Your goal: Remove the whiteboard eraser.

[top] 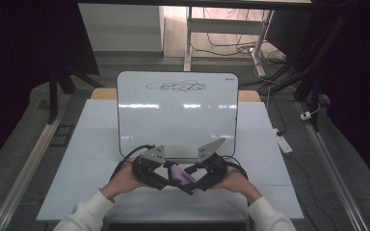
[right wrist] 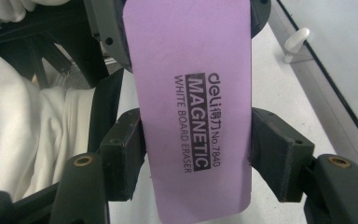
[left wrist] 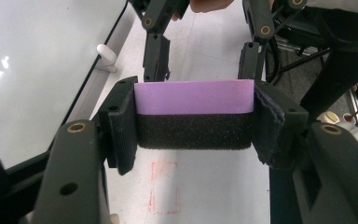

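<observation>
The table (top: 91,144) carries a white top sheet. A whiteboard (top: 176,115) stands on it, leaning back, its lower edge toward the person. A black scribble (top: 176,86) sits near the board's top edge. In the left gripper view the board (left wrist: 37,70) lies at the left, with a white foot (left wrist: 106,55) at its lower edge resting on the table (left wrist: 205,186). A faint red rectangle outline (left wrist: 165,186) is drawn on the sheet below the jaws.

Both hands meet at the near middle of the table, just in front of the board. The left hand (top: 125,180) holds the left gripper (top: 166,177); the right hand (top: 236,179) holds the right gripper (top: 192,185). The two grippers point toward each other, with the eraser (top: 180,174) between them, above the table.

The eraser is a purple slab with a black foam layer. In the left gripper view the left gripper (left wrist: 195,119) pinches the eraser (left wrist: 195,97) across its two ends, purple layer up, foam (left wrist: 195,131) below. The right gripper's jaws (left wrist: 200,51) appear beyond it.

In the right gripper view the right gripper (right wrist: 196,149) has its pads against the long sides of the eraser (right wrist: 191,107). The purple face reads "deli MAGNETIC WHITE BOARD ERASER No.7840". A white sleeve (right wrist: 23,121) lies to the left, the board (right wrist: 340,51) to the right.
</observation>
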The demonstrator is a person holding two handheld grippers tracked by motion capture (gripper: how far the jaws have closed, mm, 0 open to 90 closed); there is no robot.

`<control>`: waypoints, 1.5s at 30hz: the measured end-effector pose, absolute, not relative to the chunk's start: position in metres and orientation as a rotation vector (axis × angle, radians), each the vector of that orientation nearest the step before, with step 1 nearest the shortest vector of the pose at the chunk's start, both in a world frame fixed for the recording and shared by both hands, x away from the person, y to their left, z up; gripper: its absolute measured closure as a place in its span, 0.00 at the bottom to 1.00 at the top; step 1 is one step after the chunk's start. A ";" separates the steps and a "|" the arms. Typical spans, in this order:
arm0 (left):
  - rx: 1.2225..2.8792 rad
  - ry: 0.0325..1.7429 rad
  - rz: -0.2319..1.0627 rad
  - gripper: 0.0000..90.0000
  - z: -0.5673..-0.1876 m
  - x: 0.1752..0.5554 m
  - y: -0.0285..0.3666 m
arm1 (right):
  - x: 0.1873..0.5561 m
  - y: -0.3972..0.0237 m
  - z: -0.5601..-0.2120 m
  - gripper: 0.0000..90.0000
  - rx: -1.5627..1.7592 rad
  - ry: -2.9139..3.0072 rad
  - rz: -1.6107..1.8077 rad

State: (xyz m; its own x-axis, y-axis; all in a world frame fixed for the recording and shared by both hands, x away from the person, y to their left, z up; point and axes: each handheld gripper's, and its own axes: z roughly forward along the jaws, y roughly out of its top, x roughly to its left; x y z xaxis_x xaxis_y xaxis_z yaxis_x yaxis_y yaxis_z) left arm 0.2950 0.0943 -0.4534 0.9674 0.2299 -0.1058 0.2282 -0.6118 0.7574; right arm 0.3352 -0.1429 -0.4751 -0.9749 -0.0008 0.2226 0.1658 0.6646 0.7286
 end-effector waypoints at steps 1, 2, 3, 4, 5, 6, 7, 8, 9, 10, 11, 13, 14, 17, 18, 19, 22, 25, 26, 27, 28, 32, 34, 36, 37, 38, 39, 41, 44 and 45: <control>2.248 0.315 -0.001 0.44 -0.454 0.295 0.094 | 0.335 -0.142 -0.476 0.41 -0.132 -2.677 -1.197; 2.251 0.310 0.001 0.44 -0.454 0.295 0.094 | 0.335 -0.141 -0.476 0.41 -0.133 -2.673 -1.191; 2.252 0.310 0.002 0.44 -0.454 0.295 0.094 | 0.334 -0.140 -0.477 0.41 -0.133 -2.675 -1.187; 2.252 0.309 0.000 0.45 -0.454 0.295 0.094 | 0.334 -0.140 -0.478 0.41 -0.132 -2.674 -1.186; 2.252 0.310 -0.003 0.45 -0.454 0.295 0.094 | 0.334 -0.139 -0.478 0.41 -0.134 -2.674 -1.182; 2.252 0.309 -0.005 0.45 -0.454 0.295 0.094 | 0.334 -0.139 -0.479 0.41 -0.132 -2.670 -1.184; 2.252 0.310 -0.007 0.45 -0.454 0.295 0.094 | 0.334 -0.139 -0.479 0.42 -0.128 -2.674 -1.183; 2.250 0.313 -0.010 0.45 -0.454 0.296 0.094 | 0.334 -0.139 -0.479 0.42 -0.128 -2.673 -1.186; 2.244 0.316 -0.016 0.45 -0.454 0.296 0.095 | 0.334 -0.139 -0.478 0.42 -0.125 -2.677 -1.188; 2.238 0.321 -0.020 0.44 -0.454 0.297 0.096 | 0.334 -0.140 -0.478 0.43 -0.126 -2.676 -1.194; 2.226 0.332 -0.028 0.44 -0.454 0.297 0.096 | 0.334 -0.140 -0.477 0.43 -0.128 -2.674 -1.204; 2.219 0.336 -0.026 0.44 -0.453 0.298 0.098 | 0.334 -0.141 -0.476 0.43 -0.136 -2.667 -1.223; 2.214 0.338 -0.023 0.44 -0.453 0.298 0.098 | 0.334 -0.141 -0.475 0.43 -0.139 -2.671 -1.229; 2.195 0.364 -0.003 0.42 -0.453 0.298 0.099 | 0.334 -0.142 -0.475 0.44 -0.154 -2.674 -1.250; 2.186 0.378 0.000 0.40 -0.453 0.298 0.100 | 0.335 -0.142 -0.474 0.44 -0.164 -2.673 -1.255; 2.180 0.392 0.012 0.36 -0.452 0.298 0.100 | 0.335 -0.143 -0.474 0.44 -0.170 -2.675 -1.262; 2.146 0.442 0.056 0.27 -0.449 0.298 0.106 | 0.335 -0.145 -0.474 0.44 -0.191 -2.680 -1.286; 2.105 0.510 0.078 0.23 -0.446 0.296 0.116 | 0.336 -0.148 -0.472 0.44 -0.238 -2.703 -1.313; 2.095 0.535 0.088 0.23 -0.445 0.295 0.120 | 0.336 -0.149 -0.471 0.44 -0.248 -2.705 -1.328; 2.089 0.574 0.095 0.23 -0.446 0.294 0.125 | 0.337 -0.150 -0.470 0.44 -0.265 -2.715 -1.346; 2.087 0.592 0.102 0.23 -0.446 0.293 0.128 | 0.337 -0.151 -0.469 0.44 -0.295 -2.731 -1.363; 2.083 0.693 0.153 0.23 -0.450 0.286 0.143 | 0.336 -0.155 -0.466 0.44 -0.368 -2.780 -1.420; 2.087 0.740 0.174 0.23 -0.456 0.280 0.153 | 0.335 -0.157 -0.464 0.44 -0.407 -2.806 -1.457; 2.078 0.786 0.191 0.23 -0.464 0.271 0.166 | 0.334 -0.160 -0.462 0.44 -0.439 -2.848 -1.490; 2.072 0.810 0.195 0.23 -0.468 0.267 0.174 | 0.333 -0.161 -0.461 0.44 -0.464 -2.867 -1.507; 2.064 0.840 0.203 0.23 -0.474 0.263 0.181 | 0.332 -0.163 -0.457 0.44 -0.501 -2.889 -1.556; 2.062 0.867 0.212 0.23 -0.478 0.259 0.188 | 0.332 -0.164 -0.455 0.44 -0.526 -2.909 -1.578; 2.069 0.913 0.237 0.23 -0.487 0.252 0.200 | 0.331 -0.165 -0.453 0.44 -0.552 -2.929 -1.601; 2.056 0.966 0.262 0.23 -0.495 0.245 0.216 | 0.328 -0.166 -0.446 0.44 -0.627 -2.987 -1.655; 2.048 0.982 0.268 0.23 -0.497 0.244 0.219 | 0.327 -0.167 -0.444 0.44 -0.648 -3.000 -1.672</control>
State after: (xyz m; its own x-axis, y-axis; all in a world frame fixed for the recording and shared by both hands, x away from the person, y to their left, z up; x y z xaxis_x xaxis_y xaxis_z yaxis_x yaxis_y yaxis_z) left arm 0.2436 0.2194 -0.4969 0.6720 0.7252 -0.1501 0.5485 -0.3513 0.7588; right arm 0.3273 -0.1667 -0.4444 -0.8715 0.4741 -0.1249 0.1433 0.4898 0.8600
